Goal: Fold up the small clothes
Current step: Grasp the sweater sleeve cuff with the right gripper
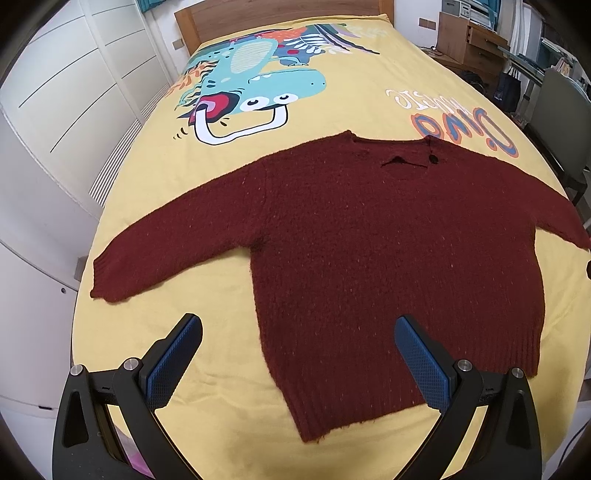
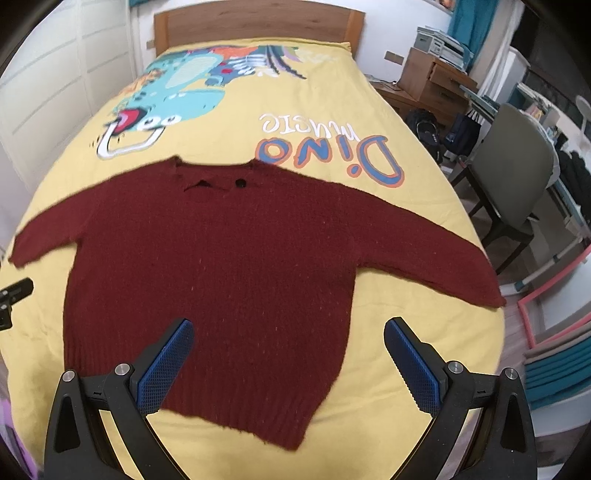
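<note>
The bed's yellow dinosaur-print cover filled both of my views, and I took it as my landmark. Flat on its near half lay the dark red knitted sweater, neck toward the wooden headboard, hem toward the foot of the bed where I stood. Its collar sat just below the "Dino music" lettering, which read upside down from my side. Both sleeves were spread outward: the left sleeve ended close to the cover's left edge, and the right sleeve reached almost to the right edge. A small black button showed at the neck, beside a short slit.

My left gripper hovered over the foot end of the cover, jaws wide apart and empty, straddling the sweater's lower left corner. My right gripper hung the same way, fully spread with nothing between its blue pads, over the lower right part of the hem.

I judged that the garment was laid out and no fold had begun. The next move called for each claw to reach out to a sleeve, pinch the cuff, and carry it inward across the chest without dragging the soft knit out of shape.
</note>
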Tool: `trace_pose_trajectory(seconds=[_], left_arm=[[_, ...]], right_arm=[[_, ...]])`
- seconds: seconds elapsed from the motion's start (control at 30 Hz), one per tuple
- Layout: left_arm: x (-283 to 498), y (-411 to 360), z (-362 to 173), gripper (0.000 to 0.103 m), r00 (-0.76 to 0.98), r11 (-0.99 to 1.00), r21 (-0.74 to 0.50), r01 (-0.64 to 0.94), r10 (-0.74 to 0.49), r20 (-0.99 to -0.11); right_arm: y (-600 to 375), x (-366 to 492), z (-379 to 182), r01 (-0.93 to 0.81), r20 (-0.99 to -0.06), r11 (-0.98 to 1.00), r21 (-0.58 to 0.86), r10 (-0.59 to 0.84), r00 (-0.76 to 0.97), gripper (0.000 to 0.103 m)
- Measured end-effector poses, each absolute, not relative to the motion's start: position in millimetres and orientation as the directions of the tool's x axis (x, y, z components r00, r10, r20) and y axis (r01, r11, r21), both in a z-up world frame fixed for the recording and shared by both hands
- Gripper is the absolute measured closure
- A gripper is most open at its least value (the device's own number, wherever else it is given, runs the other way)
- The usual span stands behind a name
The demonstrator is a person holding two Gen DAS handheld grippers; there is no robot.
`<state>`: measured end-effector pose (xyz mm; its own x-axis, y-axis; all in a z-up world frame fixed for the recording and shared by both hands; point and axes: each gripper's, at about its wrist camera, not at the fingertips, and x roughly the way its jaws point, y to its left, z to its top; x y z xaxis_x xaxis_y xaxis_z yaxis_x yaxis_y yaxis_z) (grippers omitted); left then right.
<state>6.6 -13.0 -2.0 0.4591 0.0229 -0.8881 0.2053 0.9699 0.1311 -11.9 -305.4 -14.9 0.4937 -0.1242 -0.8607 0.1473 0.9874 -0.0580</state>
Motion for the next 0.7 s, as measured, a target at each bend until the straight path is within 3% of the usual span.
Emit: trace_pose_trajectory(seconds=[0.17,0.7], left_arm=[[32,-20,-6,0.001,0.466,0.967,0.136,0.217,0.020,-0.885],[108,-30,-62,0.001,0.385,0.973,0.136,0.186,0.055,-0.921]], right_arm=[[-369,6,-29,0.255,-0.842,0.966,-0.031,-0.163,0.515,0.001],[-599,36,-144,0.669,-0.905,0.740,0.067,-0.237,0.353,0.001]])
